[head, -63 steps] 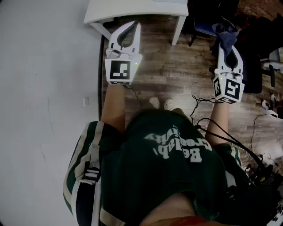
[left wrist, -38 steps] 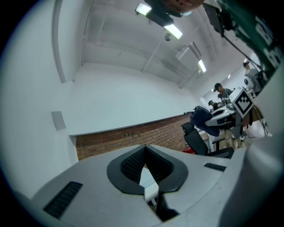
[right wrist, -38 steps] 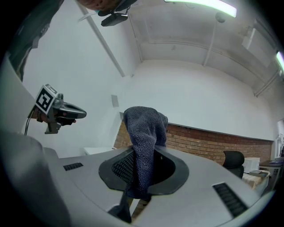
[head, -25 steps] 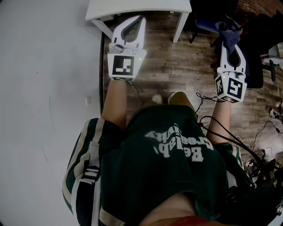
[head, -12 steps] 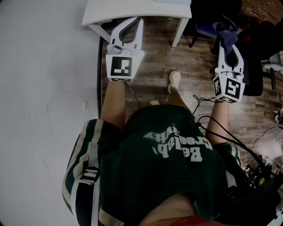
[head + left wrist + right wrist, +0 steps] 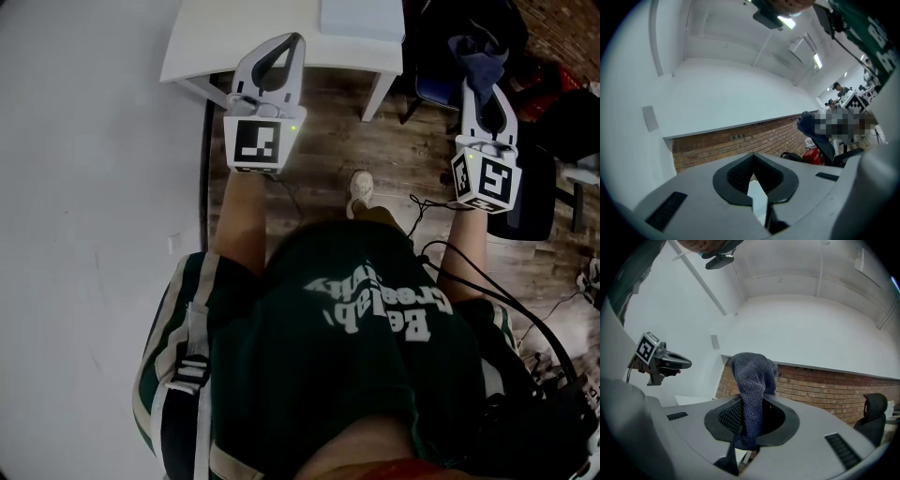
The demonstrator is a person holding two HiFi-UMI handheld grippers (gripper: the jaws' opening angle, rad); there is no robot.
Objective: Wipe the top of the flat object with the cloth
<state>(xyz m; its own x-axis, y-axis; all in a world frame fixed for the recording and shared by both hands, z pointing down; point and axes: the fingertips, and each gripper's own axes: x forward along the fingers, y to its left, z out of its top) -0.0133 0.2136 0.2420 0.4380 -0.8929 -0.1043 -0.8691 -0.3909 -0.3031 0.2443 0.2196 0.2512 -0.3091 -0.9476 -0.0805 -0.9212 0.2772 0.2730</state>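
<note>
A white table (image 6: 202, 47) stands at the top of the head view, with a pale flat rectangular object (image 6: 361, 17) lying on it. My left gripper (image 6: 296, 39) reaches over the table's front edge; its jaws are shut with nothing between them (image 6: 752, 157). My right gripper (image 6: 476, 75) is held to the right of the table, above the floor, shut on a dark blue cloth (image 6: 476, 58). In the right gripper view the cloth (image 6: 752, 380) sticks up from between the pads and droops over, and the left gripper (image 6: 661, 359) shows off to the left.
A white wall (image 6: 84, 187) runs along the left. A black office chair (image 6: 525, 187) and red items (image 6: 548, 80) crowd the right. Cables (image 6: 450, 272) trail over the wooden floor (image 6: 328, 131). The person's shoe (image 6: 359, 190) is below the table. A brick wall (image 6: 825, 390) lies ahead.
The person has stepped toward the table, so more of its top and the flat object now show. Both grippers moved forward with it, and the right one still holds the cloth.
</note>
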